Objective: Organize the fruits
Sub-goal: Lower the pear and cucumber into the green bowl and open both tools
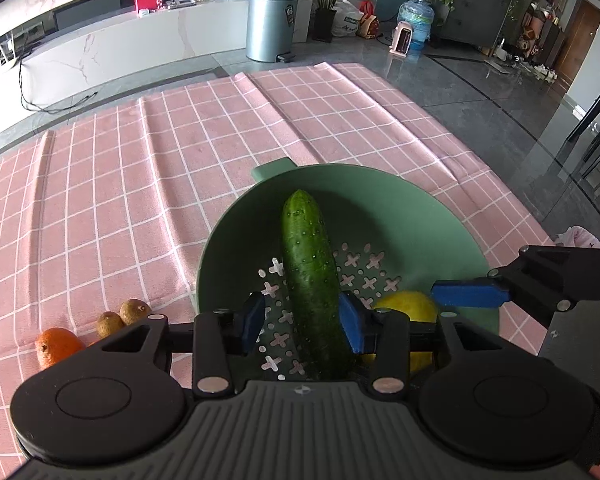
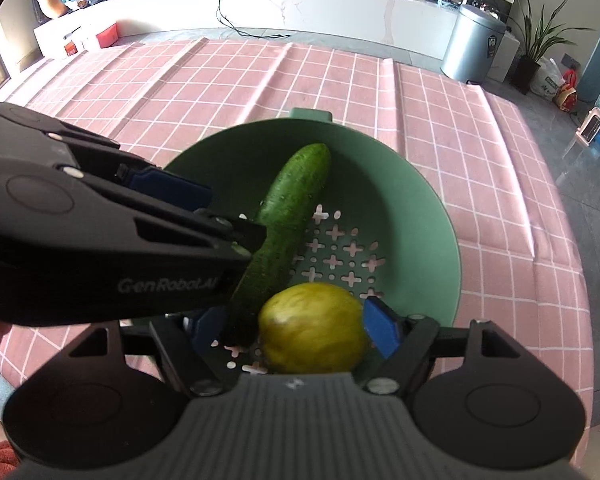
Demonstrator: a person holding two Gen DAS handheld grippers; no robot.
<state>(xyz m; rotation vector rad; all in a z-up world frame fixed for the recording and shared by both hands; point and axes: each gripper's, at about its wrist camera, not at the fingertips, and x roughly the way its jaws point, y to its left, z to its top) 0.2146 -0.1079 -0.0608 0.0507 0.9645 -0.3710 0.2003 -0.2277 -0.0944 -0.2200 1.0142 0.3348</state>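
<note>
1. The left gripper (image 1: 302, 322) has its blue pads either side of the cucumber (image 1: 310, 276); the right pad touches the skin, while a small gap shows at the left pad, so a firm grip cannot be confirmed.
2. The cucumber runs forward from between those pads, its far tip resting against the inner wall of the green colander (image 1: 412, 200).
3. The right gripper (image 2: 288, 330) is spread wide around the lemon (image 2: 314, 328), with the right pad just beside the fruit and the left pad partly hidden behind the cucumber (image 2: 284, 216).
4. The lemon sits in the colander (image 2: 412, 216) on its perforated floor, touching the near end of the cucumber.
5. In the left wrist view the lemon (image 1: 410, 304) lies just right of the left gripper, with the right gripper (image 1: 468, 295) above it.
6. Left of the left gripper, outside the colander, an orange (image 1: 56, 346) and two kiwis (image 1: 122, 318) rest on the pink checked cloth (image 1: 140, 180).
7. Well beyond the cloth stands a grey bin (image 1: 270, 24).
</note>
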